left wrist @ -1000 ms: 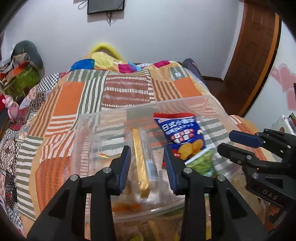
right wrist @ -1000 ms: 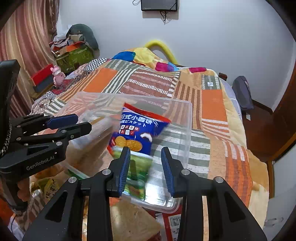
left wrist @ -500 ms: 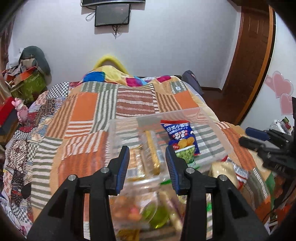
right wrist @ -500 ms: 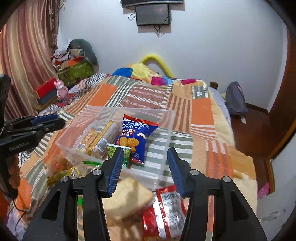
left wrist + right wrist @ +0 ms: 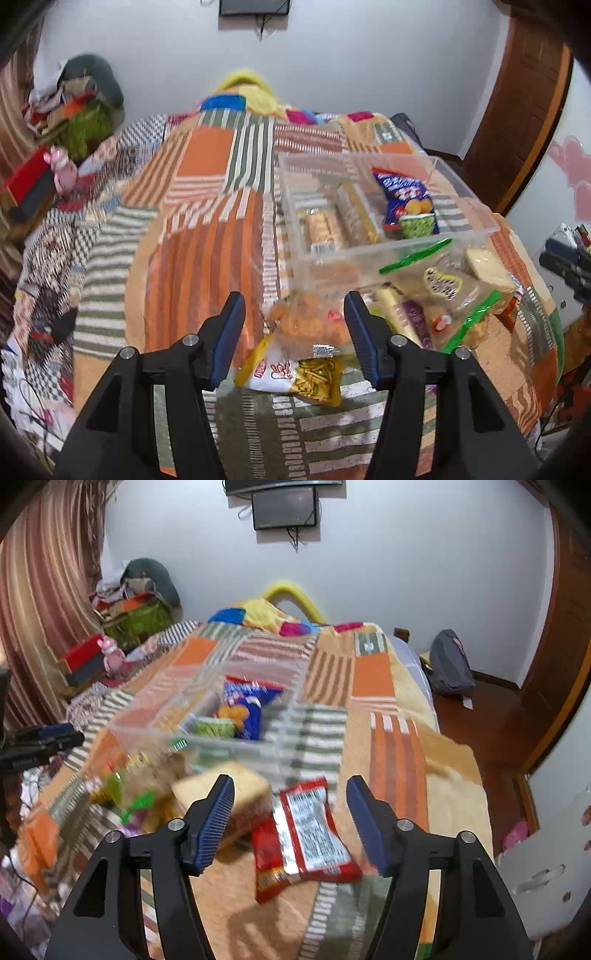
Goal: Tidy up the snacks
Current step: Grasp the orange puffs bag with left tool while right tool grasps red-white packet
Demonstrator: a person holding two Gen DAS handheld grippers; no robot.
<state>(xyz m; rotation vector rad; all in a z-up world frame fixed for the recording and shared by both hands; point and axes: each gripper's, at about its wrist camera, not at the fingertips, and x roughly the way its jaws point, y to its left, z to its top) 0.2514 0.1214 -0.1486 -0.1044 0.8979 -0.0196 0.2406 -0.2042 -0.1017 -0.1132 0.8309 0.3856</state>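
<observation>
Bed beneath, clear bin up ahead and right of the left gripper, part filled. That gripper hangs spread wide and empty over the orange bag, yellow packet just under it. The right gripper gapes too, empty, red packet between its fingers. Best bet: drop straight, pinch across the short side. Red packet's long axis runs away from the gripper, tilted a touch left at the far end.
</observation>
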